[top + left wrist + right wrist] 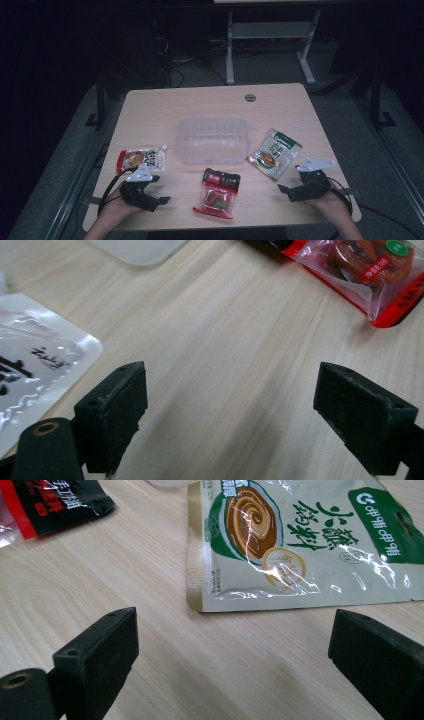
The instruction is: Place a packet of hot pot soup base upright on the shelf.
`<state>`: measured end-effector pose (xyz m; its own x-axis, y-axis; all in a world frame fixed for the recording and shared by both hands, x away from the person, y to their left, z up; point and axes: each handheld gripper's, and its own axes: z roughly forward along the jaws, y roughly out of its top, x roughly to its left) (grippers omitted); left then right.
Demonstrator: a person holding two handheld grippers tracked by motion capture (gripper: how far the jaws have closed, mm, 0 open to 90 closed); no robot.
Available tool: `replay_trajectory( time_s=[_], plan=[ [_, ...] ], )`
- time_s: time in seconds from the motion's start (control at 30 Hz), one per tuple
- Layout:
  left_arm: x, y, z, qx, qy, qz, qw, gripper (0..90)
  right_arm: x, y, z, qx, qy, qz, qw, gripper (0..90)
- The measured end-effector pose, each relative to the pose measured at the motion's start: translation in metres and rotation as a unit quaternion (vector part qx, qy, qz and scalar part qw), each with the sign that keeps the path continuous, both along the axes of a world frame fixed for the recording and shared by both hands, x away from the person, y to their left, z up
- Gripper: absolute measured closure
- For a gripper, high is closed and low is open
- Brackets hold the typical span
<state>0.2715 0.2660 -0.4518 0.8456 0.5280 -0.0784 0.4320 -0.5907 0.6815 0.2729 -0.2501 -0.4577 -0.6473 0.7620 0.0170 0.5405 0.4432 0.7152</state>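
Green-and-white foil snack packet [295, 545] with a brown swirl printed on its face, flat on the pale wood-grain worktop [150, 115], just ahead of the right gripper [289, 191], jaws spread wide with nothing between them. White-and-red spouted sauce pouch [141, 159] at the near left, just beyond the left gripper [162, 201], likewise spread wide over bare wood; glossy white corner of that pouch [35, 365] close beside one black jaw in the left gripper view, not touching. Between the two hands, near the front edge, a red-and-black clear-windowed snack bag [218, 192], well apart from both grippers. Behind it, mid-worktop, a clear rectangular plastic tub [212, 139], standing open side up. Both grippers low over the worktop, each in a hand [112, 212] entering from the bottom of the high view.
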Motion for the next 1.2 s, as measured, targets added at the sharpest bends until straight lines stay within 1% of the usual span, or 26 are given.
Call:
replay_trajectory(
  time_s=[0.1, 0.17, 0.2, 0.23, 0.33, 0.37, 0.4, 0.47, 0.5, 0.53, 0.57, 0.6, 0.73, 0.77, 0.8, 0.83, 0.9, 0.93, 0.97, 1.0, 1.13, 1.17, 1.2],
  plan=[
    [-0.001, -0.003, 0.000, -0.002, 0.001, -0.002, 1.0000, 16.1, -0.001, 0.001, 0.000, -0.001, 0.002, 0.003, 1.0000, 5.5],
    [-0.003, -0.005, 0.001, 0.000, 0.003, -0.004, 1.0000, 20.0, -0.002, 0.002, 0.000, -0.001, -0.002, 0.004, 1.0000, 5.9],
    [-0.005, -0.007, 0.001, -0.005, 0.007, -0.004, 1.0000, 21.0, -0.002, 0.002, 0.001, 0.001, -0.004, 0.005, 1.0000, 5.9],
    [-0.005, -0.007, 0.002, -0.007, 0.009, -0.005, 0.9999, 22.8, -0.002, 0.002, 0.001, 0.006, -0.001, 0.004, 1.0000, 5.9],
    [-0.008, -0.010, 0.005, -0.022, 0.011, -0.004, 0.9997, 33.0, -0.002, 0.003, 0.002, 0.008, 0.001, 0.005, 1.0000, 6.4],
    [-0.008, -0.011, 0.007, -0.022, 0.011, -0.007, 0.9997, 35.4, -0.002, 0.003, 0.002, 0.007, 0.001, 0.005, 1.0000, 7.2],
    [-0.009, -0.012, 0.008, -0.027, 0.014, -0.007, 0.9995, 38.3, -0.002, 0.004, 0.001, 0.006, 0.000, 0.006, 1.0000, 7.3],
    [-0.010, -0.013, 0.009, -0.025, 0.010, -0.010, 0.9996, 44.3, -0.002, 0.004, 0.001, 0.005, 0.002, 0.008, 1.0000, 7.2],
    [-0.011, -0.014, 0.010, -0.028, 0.012, -0.009, 0.9995, 44.3, -0.002, 0.004, 0.001, 0.005, 0.002, 0.008, 1.0000, 7.2],
    [-0.011, -0.015, 0.011, -0.032, 0.012, -0.008, 0.9994, 49.5, -0.001, 0.005, 0.000, 0.002, 0.001, 0.009, 1.0000, 7.2],
    [-0.012, -0.016, 0.012, -0.035, 0.016, -0.005, 0.9992, 49.5, -0.001, 0.005, 0.000, 0.002, 0.001, 0.009, 1.0000, 7.2],
    [-0.012, -0.018, 0.014, -0.040, 0.017, -0.002, 0.9991, 56.1, 0.000, 0.006, 0.000, 0.001, 0.003, 0.008, 1.0000, 7.2],
    [-0.013, -0.020, 0.018, -0.044, 0.014, 0.007, 0.9989, 68.7, 0.000, 0.007, -0.001, 0.000, 0.006, 0.005, 1.0000, 7.3],
    [-0.013, -0.020, 0.019, -0.043, 0.013, 0.006, 0.9990, 68.7, 0.000, 0.007, -0.001, 0.000, 0.008, 0.003, 1.0000, 7.2],
    [-0.013, -0.022, 0.022, -0.045, 0.014, 0.005, 0.9989, 74.4, 0.001, 0.006, -0.002, 0.003, 0.007, 0.003, 1.0000, 7.3],
    [-0.013, -0.022, 0.022, -0.045, 0.014, 0.005, 0.9989, 76.7, 0.001, 0.006, -0.002, 0.003, 0.007, 0.003, 1.0000, 7.3],
    [-0.014, -0.027, 0.024, -0.043, 0.019, 0.000, 0.9989, 81.8, 0.001, 0.007, -0.002, 0.003, 0.007, 0.001, 1.0000, 7.3],
    [-0.014, -0.027, 0.024, -0.043, 0.019, 0.000, 0.9989, 83.9, 0.001, 0.007, -0.002, 0.003, 0.007, 0.001, 1.0000, 7.3],
    [-0.015, -0.030, 0.025, -0.042, 0.019, -0.002, 0.9989, 83.9, 0.000, 0.007, -0.002, 0.002, 0.006, 0.001, 1.0000, 7.3],
    [-0.016, -0.034, 0.027, -0.044, 0.018, -0.008, 0.9988, 89.2, 0.000, 0.008, -0.002, 0.002, 0.006, 0.002, 1.0000, 7.3],
    [-0.014, -0.045, 0.030, -0.049, 0.024, -0.014, 0.9984, 89.5, 0.000, 0.010, -0.003, 0.001, 0.006, 0.004, 1.0000, 7.3],
    [-0.014, -0.045, 0.030, -0.049, 0.024, -0.014, 0.9984, 89.6, 0.000, 0.010, -0.003, 0.001, 0.006, 0.004, 1.0000, 7.3],
    [-0.013, -0.047, 0.031, -0.047, 0.022, -0.020, 0.9985, 89.6, 0.000, 0.010, -0.003, 0.000, 0.008, 0.003, 1.0000, 7.3]
  ],
)
